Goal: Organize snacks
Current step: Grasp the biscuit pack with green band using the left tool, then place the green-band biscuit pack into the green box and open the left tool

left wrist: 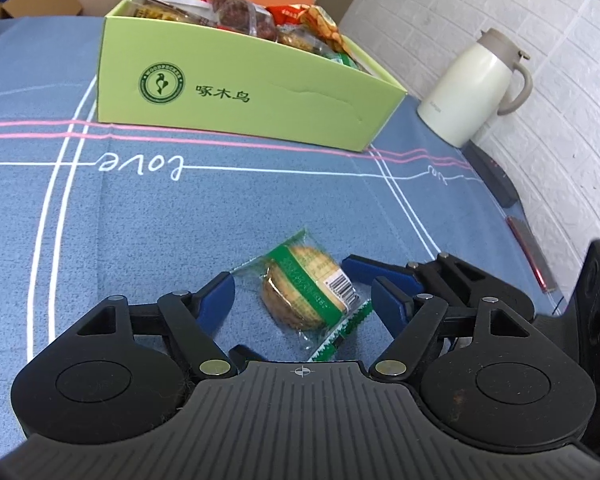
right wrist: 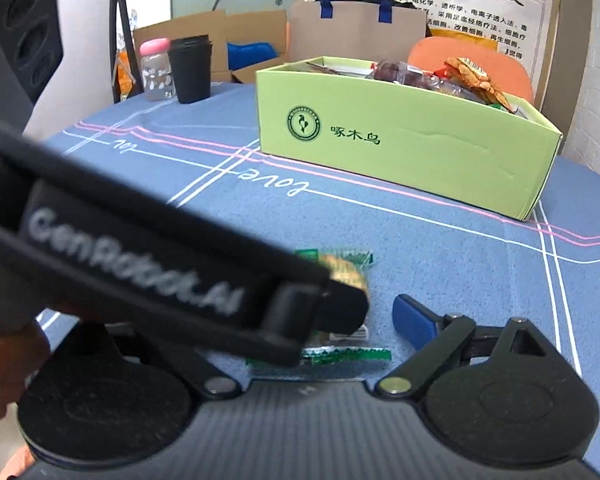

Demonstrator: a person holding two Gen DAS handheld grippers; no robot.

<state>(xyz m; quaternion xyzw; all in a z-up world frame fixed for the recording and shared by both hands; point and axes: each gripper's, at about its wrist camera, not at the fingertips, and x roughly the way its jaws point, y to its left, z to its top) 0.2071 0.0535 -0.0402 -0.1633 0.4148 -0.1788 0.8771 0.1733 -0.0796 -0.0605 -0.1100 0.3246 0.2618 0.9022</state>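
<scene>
Picking up: your left tongs stand wide open astride the wrapped biscuit, gripping nothing. Right tongs sit just beside, apparently open, partly hidden. Next, likely: close, lift, carry forward to the green snack box on the counter.

both wrist views sit low over the blue tablecloth, close to the wrapped biscuit, facing the green box; the right wrist view seems partly blocked.
</scene>
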